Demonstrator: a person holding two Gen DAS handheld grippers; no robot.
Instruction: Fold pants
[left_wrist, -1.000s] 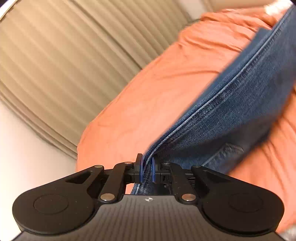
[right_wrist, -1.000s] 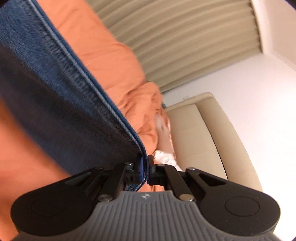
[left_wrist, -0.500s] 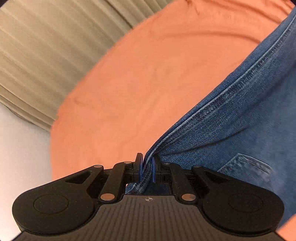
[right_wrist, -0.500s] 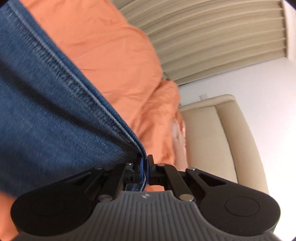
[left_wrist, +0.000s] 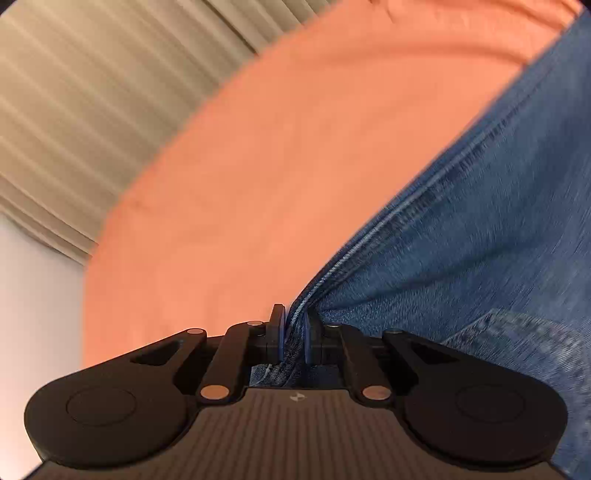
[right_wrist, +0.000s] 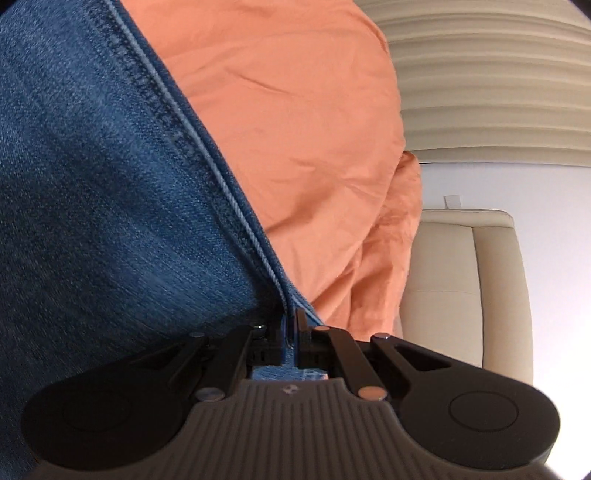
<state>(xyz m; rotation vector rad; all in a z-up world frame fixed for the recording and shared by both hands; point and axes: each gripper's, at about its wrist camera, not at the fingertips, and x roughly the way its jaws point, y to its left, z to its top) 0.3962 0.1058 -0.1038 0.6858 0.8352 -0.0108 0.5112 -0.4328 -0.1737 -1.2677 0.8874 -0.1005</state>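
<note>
Your left gripper (left_wrist: 294, 338) is clamped on the stitched edge of the blue denim pants (left_wrist: 480, 240), with the fabric pinched between its two blue-padded fingers (left_wrist: 279, 332). From there the seam runs up and to the right, and a pocket corner (left_wrist: 524, 339) shows at the lower right. Beneath the pants lies an orange bed cover (left_wrist: 280, 147), with beige pleated curtains (left_wrist: 74, 92) beyond it at the upper left.

One pair of blue jeans (left_wrist: 480, 229). One orange bed cover (left_wrist: 280, 155). One cream armchair (right_wrist: 461, 288). One pleated beige curtain (left_wrist: 92, 92). Two black tongs, the left tongs (left_wrist: 294, 334) and the right tongs (right_wrist: 291, 328).
</note>
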